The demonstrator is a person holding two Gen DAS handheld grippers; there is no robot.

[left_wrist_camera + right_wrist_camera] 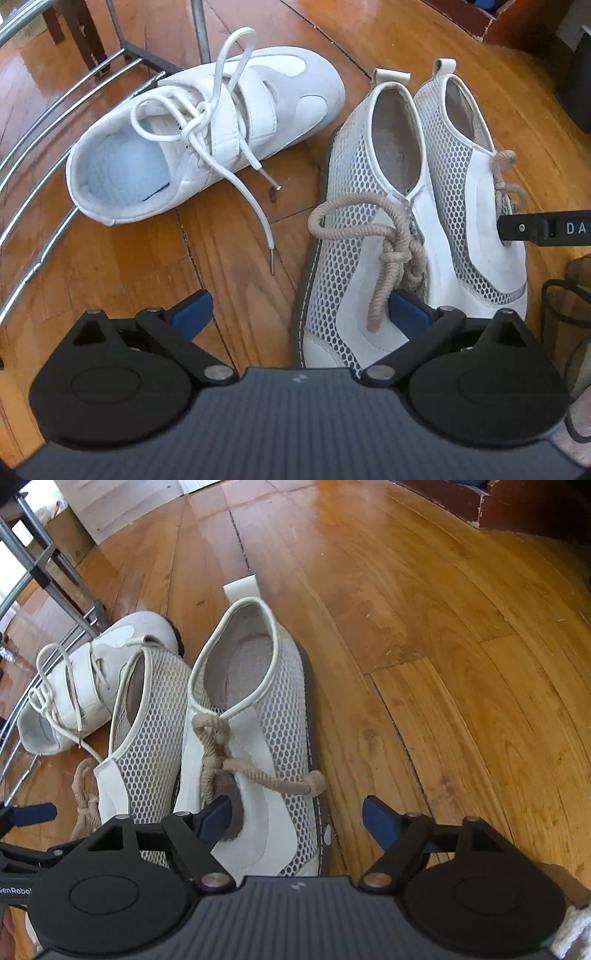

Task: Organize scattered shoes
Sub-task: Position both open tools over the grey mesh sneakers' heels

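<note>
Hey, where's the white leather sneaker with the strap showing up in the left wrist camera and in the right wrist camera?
Left wrist view: white strap sneaker lies upper left of centre, toe pointing up-right, left of the mesh shoes.
Right wrist view: the same sneaker sits at the left edge, partly hidden behind the mesh pair.
Shared landmark: the mesh shoe with the knotted beige lace, next to the sneaker in both views.

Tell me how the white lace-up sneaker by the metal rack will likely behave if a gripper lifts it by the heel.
The white sneaker looks padded and low, so probably light and unlikely to tip or roll. Its upper seems soft, so the heel collar may fold under a pinch. The long loose laces trail onto the wooden floor and would likely dangle and could snag the metal rack.
</note>
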